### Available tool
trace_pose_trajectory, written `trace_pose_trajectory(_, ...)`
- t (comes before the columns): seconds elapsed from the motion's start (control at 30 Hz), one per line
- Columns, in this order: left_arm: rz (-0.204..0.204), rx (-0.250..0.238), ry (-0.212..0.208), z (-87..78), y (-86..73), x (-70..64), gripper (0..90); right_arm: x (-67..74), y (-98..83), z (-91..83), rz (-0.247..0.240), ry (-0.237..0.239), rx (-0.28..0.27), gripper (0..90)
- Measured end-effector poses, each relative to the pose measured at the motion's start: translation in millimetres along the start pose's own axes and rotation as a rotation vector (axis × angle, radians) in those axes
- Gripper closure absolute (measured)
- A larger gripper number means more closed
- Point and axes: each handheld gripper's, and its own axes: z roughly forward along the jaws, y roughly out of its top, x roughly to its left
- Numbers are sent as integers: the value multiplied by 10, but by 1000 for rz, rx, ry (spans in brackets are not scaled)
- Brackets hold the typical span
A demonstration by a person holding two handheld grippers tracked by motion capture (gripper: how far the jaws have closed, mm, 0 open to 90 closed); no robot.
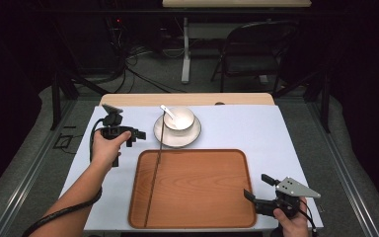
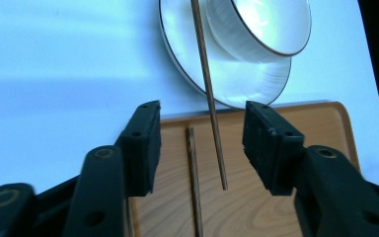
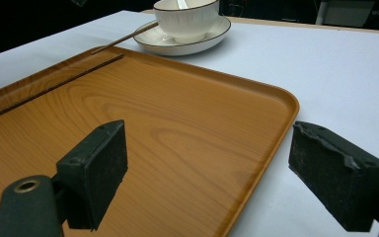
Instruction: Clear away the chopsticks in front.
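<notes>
The wooden tray (image 1: pixel 197 192) served as the landmark. One chopstick (image 1: pixel 150 190) lay flat along the tray's left side; a second chopstick (image 2: pixel 209 89) leaned across the tray's far rim, its upper end resting on the saucer (image 1: pixel 164 136) just beyond, beside the bowl (image 1: pixel 180 118) with a spoon (image 1: pixel 167 111) in it. The left gripper (image 1: pixel 139 134) hovered off the tray's far-left corner, jaws spread wide, and in the left gripper view the leaning stick ran between its pads without touching either. The right gripper (image 1: pixel 257 187) waited at the tray's near-right corner, jaws likewise apart and holding nothing.

The step in hand looked like bringing the leaning chopstick down to join its mate, though the stick's free end may have hung slightly above the tray floor. The next move called for centring the left jaws on the thin shaft and closing gently, lest it roll aside.
</notes>
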Motion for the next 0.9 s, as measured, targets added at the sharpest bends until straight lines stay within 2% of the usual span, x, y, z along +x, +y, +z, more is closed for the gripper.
trace_pose_trajectory(0.07, -1, -8, 8, 1, 42, -4, 458, -1, 0, 1, -1, 1, 0, 146)
trace_pose_trajectory(0.13, 3, -13, 38, 14, 126, -17, 420, -2, 0, 0, -1, 1, 0, 147)
trace_pose_trajectory(0.27, 10, -18, 43, 57, 229, -36, 435, -2, -1, -1, -1, 2, -1, 147)
trace_pose_trajectory(0.33, -1, -10, 59, 89, 282, -46, 428, -2, -1, -2, 1, 2, -1, 146)
trace_pose_trajectory(0.53, -20, -14, 40, 175, 375, -66, 404, -2, -2, -5, -1, 2, -3, 146)
trace_pose_trajectory(0.63, -13, -23, 28, 219, 407, -88, 387, -4, -3, -6, -1, 3, -4, 146)
trace_pose_trajectory(0.77, -9, -52, 36, 270, 447, -116, 370, -6, -4, -8, -2, 3, -5, 146)
trace_pose_trajectory(0.83, -19, -50, 38, 308, 461, -118, 369, -5, -4, -10, -2, 5, -4, 146)
trace_pose_trajectory(0.9, -12, -44, 45, 338, 468, -110, 376, -5, -4, -10, -2, 5, -5, 146)
